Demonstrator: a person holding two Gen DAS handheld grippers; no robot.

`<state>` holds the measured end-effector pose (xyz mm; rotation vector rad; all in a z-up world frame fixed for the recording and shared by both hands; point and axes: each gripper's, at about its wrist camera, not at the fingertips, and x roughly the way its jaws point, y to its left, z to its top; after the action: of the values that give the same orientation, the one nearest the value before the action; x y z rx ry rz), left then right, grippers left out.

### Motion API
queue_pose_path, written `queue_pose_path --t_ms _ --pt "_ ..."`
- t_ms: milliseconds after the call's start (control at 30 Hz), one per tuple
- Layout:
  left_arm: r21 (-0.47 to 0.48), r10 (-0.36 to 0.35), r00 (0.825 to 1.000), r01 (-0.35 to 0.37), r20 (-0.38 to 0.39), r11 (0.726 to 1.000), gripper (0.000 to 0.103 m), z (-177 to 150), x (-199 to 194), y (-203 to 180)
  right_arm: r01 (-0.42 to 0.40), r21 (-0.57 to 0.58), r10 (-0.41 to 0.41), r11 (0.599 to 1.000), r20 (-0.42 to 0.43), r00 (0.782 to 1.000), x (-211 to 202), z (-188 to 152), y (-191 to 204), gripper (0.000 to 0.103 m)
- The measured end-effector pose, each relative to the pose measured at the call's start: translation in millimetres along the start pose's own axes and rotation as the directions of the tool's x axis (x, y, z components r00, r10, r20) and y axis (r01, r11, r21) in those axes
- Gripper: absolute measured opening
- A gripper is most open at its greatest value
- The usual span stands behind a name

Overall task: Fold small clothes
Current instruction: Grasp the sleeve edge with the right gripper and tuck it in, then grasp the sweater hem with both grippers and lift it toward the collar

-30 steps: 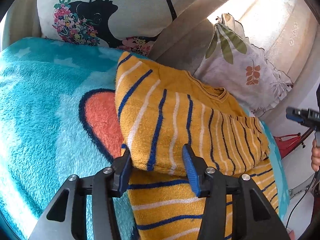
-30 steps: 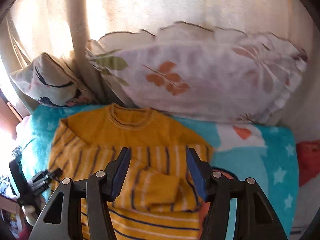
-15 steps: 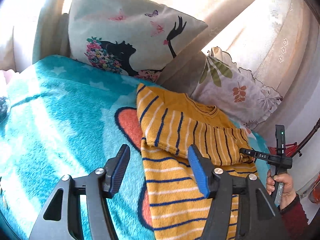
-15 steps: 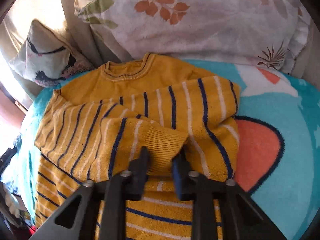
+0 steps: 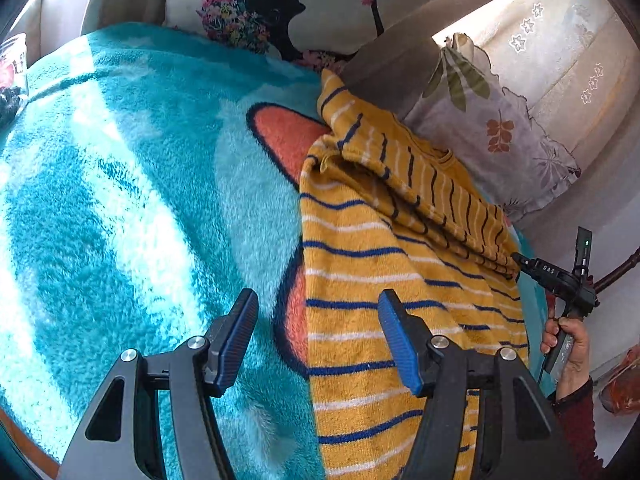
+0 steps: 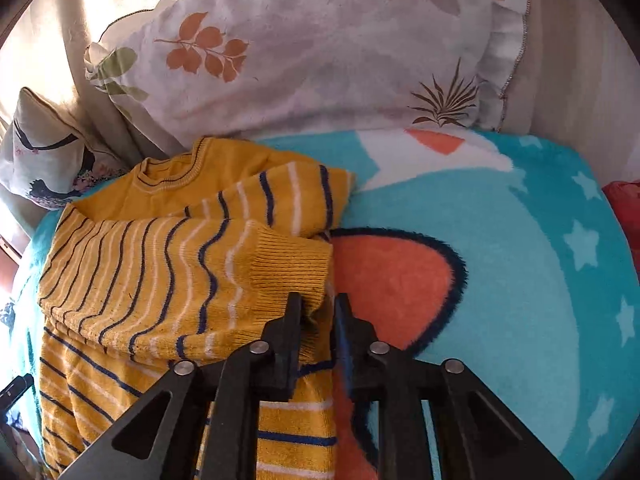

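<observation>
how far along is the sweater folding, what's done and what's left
Early to midway. Done: the sweater lies flat on the blue blanket, and both sleeves are folded across the chest. In hand: the right gripper is shut on the ribbed cuff of the top sleeve, while the left gripper hovers open over the sweater's edge. Left: release the cuff, then fold the body, which is fully stretched out.

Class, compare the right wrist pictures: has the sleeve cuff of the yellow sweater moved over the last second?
Yes. The sleeve cuff, pinched by the right hand-held gripper, has been dragged rightward across the sweater, toward the blanket's orange patch.
</observation>
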<state>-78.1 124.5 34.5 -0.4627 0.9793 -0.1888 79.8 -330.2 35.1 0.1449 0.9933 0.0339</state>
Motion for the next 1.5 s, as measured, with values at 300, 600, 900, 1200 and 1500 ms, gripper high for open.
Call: queue_pose_path --t_ms 300,600,900,1200,1500 --pt "0.019 -0.048 0.997 0.049 -0.056 0.999 0.064 -16.5 3.3 -8.8 -0.243 0.177 0.253 0.954 -0.038 0.967 -41.7 -69.8 -39.6 0.055" --pt "-0.112 -0.327 0.937 0.315 -0.124 0.943 0.064 -42.2 5.4 -13.1 -0.450 0.304 0.470 0.840 0.006 0.882 -64.6 -148.8 -57.2 0.055" --pt "-0.074 -0.369 0.918 0.362 -0.145 0.929 0.052 -86.2 -13.3 -32.8 -0.603 0.276 0.622 0.748 0.025 0.783 -83.9 -193.7 -21.6 0.055" --pt "-0.047 -0.308 0.945 0.305 -0.105 0.951 0.044 -106.2 -20.5 -36.3 -0.537 0.121 0.533 0.835 0.062 0.844 -117.0 -237.3 21.0 0.055" --pt "-0.047 -0.244 0.968 0.246 0.051 0.968 0.007 -87.7 -72.0 -9.7 -0.533 0.174 0.525 0.828 0.097 0.846 -123.0 -242.2 10.0 0.013"
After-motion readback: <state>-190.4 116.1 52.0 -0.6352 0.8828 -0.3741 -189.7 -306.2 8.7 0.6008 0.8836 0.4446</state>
